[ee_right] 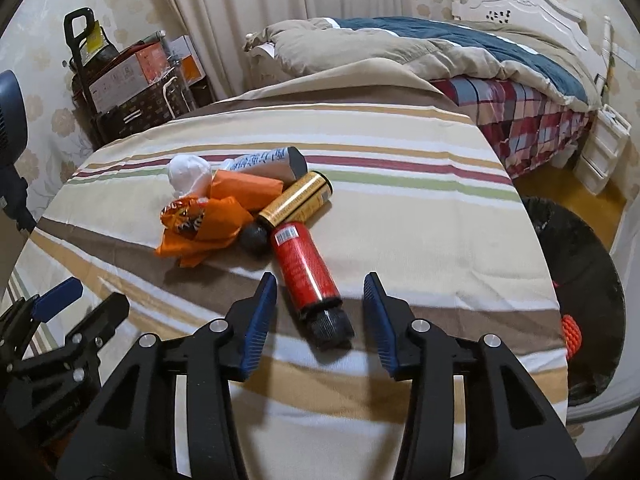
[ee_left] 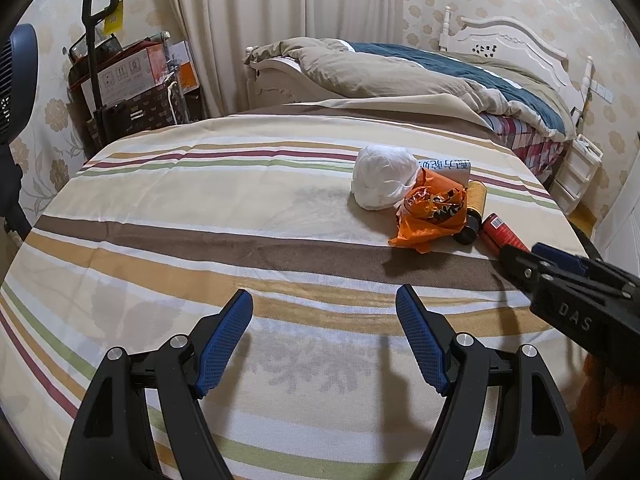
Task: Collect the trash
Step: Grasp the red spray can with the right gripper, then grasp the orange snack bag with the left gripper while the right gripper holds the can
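The right gripper (ee_right: 320,320) hangs half-open around the red tube (ee_right: 304,268), pads clear of it, and should close squarely on the body above the black cap. The left gripper (ee_left: 324,340) waits wide and empty over bare bench (ee_left: 160,208). The black bin (ee_right: 576,280) sits just off the bench's right edge, an open path.

Striped cloth (ee_left: 200,216) lies bare left of the trash pile (ee_right: 240,204); bin (ee_right: 580,280) flanks its right edge
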A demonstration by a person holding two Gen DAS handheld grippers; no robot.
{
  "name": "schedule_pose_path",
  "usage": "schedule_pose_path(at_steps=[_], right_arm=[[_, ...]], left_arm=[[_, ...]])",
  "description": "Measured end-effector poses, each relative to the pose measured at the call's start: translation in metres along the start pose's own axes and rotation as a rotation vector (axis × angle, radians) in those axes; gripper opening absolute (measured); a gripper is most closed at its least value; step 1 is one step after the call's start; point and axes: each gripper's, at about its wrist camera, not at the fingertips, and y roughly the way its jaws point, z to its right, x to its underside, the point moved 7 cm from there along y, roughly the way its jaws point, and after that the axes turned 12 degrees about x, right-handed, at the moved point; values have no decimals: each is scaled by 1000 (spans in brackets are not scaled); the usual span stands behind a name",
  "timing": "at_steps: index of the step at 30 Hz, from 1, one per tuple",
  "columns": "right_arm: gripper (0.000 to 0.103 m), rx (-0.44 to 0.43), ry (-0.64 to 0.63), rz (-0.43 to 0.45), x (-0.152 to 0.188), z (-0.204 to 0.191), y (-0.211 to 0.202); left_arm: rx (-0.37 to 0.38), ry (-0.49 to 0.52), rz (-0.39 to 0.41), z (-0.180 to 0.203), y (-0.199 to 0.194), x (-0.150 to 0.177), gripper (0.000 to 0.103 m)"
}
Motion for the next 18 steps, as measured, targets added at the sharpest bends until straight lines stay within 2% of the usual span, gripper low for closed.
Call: schedule_pose_path(at_steps=[1, 3, 4, 18], right_arm=[[43, -5, -7, -6, 0, -2, 2], [28, -14, -15, -18, 1, -4, 5], [26, -15, -16, -22, 2, -3, 5], [25, 49, 60, -24, 5, 45, 4]], left_arm=[[-1, 4, 1, 0, 0, -1, 74], [-3, 13, 7, 0, 1, -3, 74], [-2, 18, 10, 1, 2, -5, 74], [55, 103, 1, 35, 29, -26, 77]])
